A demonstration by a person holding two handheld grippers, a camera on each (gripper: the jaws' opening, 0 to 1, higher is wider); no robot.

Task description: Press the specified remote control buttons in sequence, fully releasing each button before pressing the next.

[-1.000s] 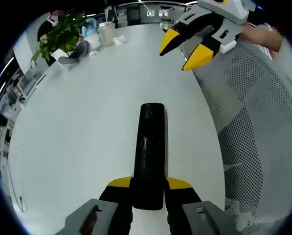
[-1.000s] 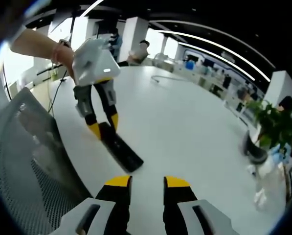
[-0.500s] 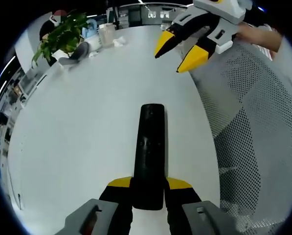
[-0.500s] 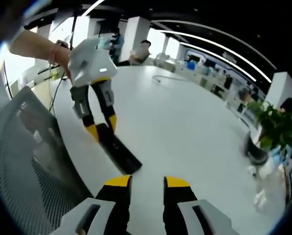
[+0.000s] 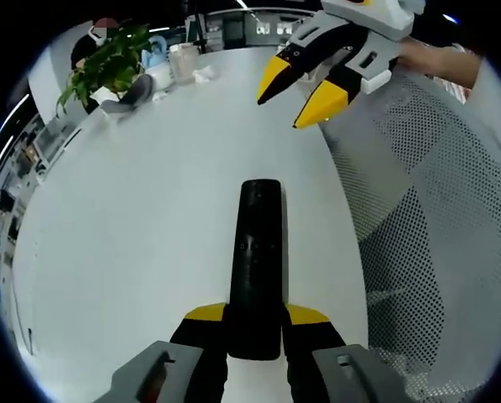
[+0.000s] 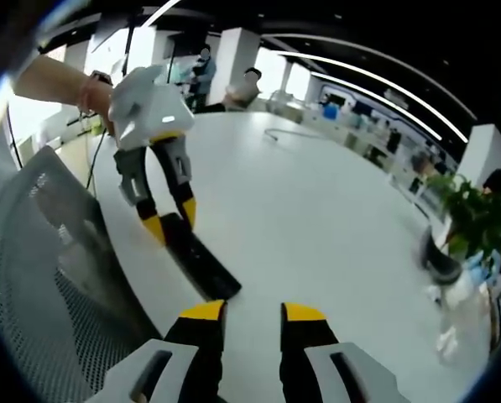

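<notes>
One long black plastic remote control (image 5: pixel 257 252) lies flat on the white round table (image 5: pixel 149 210), its near end clamped between the yellow-tipped jaws of the left gripper (image 5: pixel 256 317) at 6 o'clock of the left gripper view. In the right gripper view the same remote (image 6: pixel 201 262) sits at about 9 o'clock from centre, pinned by that gripper (image 6: pixel 168 220). The right gripper (image 5: pixel 302 91) hovers at 1 o'clock, well apart from the remote, jaws narrowly parted and gripping nothing (image 6: pixel 252 312). No button is being touched; I judge the pressing run is either not begun or between presses, and which buttons remain cannot be told. Counted: one remote, two grippers, one grey mesh chair (image 5: pixel 435 218), one green potted plant (image 5: pixel 103 63) at 11 o'clock.
</notes>
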